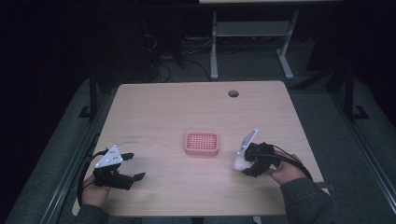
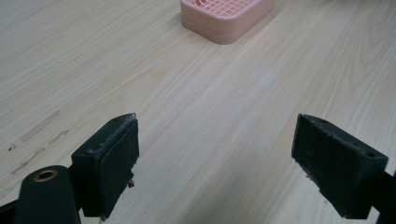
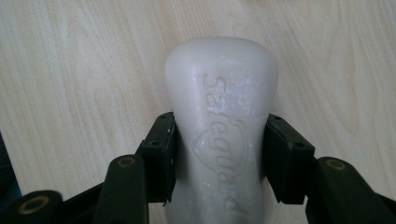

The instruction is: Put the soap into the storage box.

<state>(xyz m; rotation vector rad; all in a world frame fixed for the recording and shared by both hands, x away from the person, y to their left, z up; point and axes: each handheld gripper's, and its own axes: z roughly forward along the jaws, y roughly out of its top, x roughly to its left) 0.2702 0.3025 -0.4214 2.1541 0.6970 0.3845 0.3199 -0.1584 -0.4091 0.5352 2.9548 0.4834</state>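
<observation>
- The tabletop (image 1: 154, 107) is pale wood grain, level and mostly bare; it gives a firm, flat place to set anything down.
- The dish (image 1: 201, 143) is a pink, rounded-rectangle soap dish with a grid top, near the middle of the tabletop; it looks like light, stiff plastic, so I judge a push from the side would slide it; it also shows at the top of the left gripper view (image 2: 227, 18), well ahead of the open jaws.
- The right hand-held gripper (image 1: 245, 161) is closed on the soap, to the right of the dish and apart from it; the right gripper view (image 3: 219, 154) shows the pads pressing the two narrowed sides of the bar.
- The left hand-held gripper (image 1: 133, 167) stands wide open near the left front of the tabletop, with nothing between the pads; the left gripper view (image 2: 215, 154) shows bare wood there.
- The soap (image 3: 222, 107) is a white bar with a waisted shape and raised lettering; in the high view (image 1: 241, 163) it pokes out past the jaws toward the dish.
- Handling, as I judge it: the bar is solid and fairly heavy for its size; its waxy, slightly glossy skin looks slippery, and hard pressure could dent it.
- Best hold: across the waist, as now; the flared ends keep it from sliding out lengthwise; a moderate squeeze should do.
</observation>
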